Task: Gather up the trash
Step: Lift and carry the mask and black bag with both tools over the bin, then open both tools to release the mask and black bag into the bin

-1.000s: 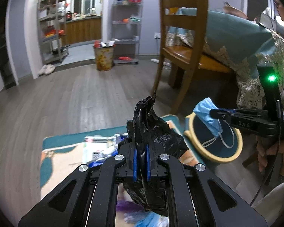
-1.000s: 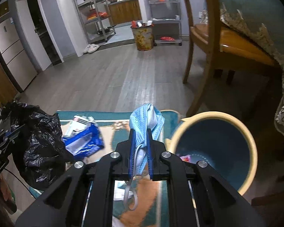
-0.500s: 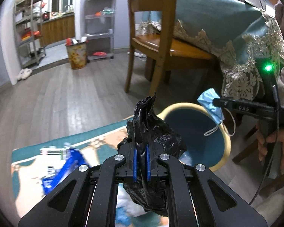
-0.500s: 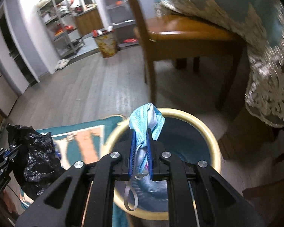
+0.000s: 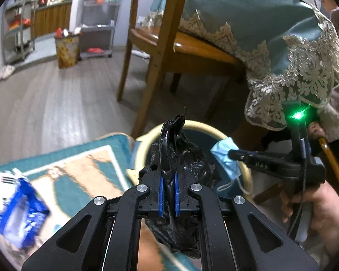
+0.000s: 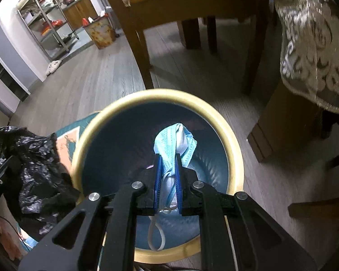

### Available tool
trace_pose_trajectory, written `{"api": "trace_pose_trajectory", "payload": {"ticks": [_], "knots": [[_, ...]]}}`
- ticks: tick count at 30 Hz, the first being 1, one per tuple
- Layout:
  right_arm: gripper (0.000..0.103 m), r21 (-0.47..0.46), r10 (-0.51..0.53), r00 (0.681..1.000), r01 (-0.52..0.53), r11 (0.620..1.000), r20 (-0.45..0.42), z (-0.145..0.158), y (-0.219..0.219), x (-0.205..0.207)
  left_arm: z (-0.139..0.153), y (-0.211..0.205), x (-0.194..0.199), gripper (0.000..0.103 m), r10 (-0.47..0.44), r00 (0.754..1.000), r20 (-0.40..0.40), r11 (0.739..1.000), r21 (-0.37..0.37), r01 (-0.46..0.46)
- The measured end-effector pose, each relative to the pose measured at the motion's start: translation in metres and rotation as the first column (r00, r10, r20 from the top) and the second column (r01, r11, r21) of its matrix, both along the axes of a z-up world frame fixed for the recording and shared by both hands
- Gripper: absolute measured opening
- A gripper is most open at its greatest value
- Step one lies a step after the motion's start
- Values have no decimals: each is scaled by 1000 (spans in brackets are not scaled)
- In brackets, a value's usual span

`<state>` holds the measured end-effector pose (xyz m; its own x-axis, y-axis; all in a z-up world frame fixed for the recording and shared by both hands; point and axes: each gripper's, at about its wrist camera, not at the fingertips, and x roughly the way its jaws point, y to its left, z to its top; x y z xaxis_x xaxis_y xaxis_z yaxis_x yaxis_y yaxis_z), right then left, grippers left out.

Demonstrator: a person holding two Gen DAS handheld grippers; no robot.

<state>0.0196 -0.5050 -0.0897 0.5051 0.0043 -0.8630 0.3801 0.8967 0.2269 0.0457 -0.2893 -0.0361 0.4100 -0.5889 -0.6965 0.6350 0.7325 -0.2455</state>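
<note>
Now the right claw (image 6: 167, 178), clamped on a blue mask (image 6: 175, 141), sits mid-frame over the bin (image 6: 234, 158); the left claw (image 5: 168, 195) grips a black bag (image 5: 178, 149) by its rim.

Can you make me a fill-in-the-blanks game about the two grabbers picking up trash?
1. The right gripper is shut on a blue face ____.
2. The left gripper is shut on a crumpled ____ plastic bag.
3. The mask hangs over the open bin, whose rim is ____.

Missing words: mask; black; yellow
</note>
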Motion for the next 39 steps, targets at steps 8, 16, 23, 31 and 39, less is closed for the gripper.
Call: {"api": "trace_pose_trajectory", "payload": {"ticks": [8, 16, 23, 31, 39], "knots": [[14, 9, 0, 1000, 0, 1000, -10, -5, -5, -4, -22, -26, -4, 51, -42, 999, -9, 998, 37, 42], [33, 5, 3, 1000, -3, 1000, 13, 5, 0, -5, -10, -9, -8, 52, -34, 999, 39, 997, 64, 31], [43, -31, 32, 999, -31, 999, 32, 22, 17, -1, 8, 19, -13, 52, -5, 997, 74, 998, 65, 0], [53, -108, 78, 995, -72, 992, 55, 46, 46, 4, 35, 62, -17, 52, 46, 991, 127, 997, 50, -52], [64, -159, 138, 987, -124, 979, 77, 64, 86, 7, 57, 119, -17, 54, 139, 979, 152, 989, 26, -145]]}}
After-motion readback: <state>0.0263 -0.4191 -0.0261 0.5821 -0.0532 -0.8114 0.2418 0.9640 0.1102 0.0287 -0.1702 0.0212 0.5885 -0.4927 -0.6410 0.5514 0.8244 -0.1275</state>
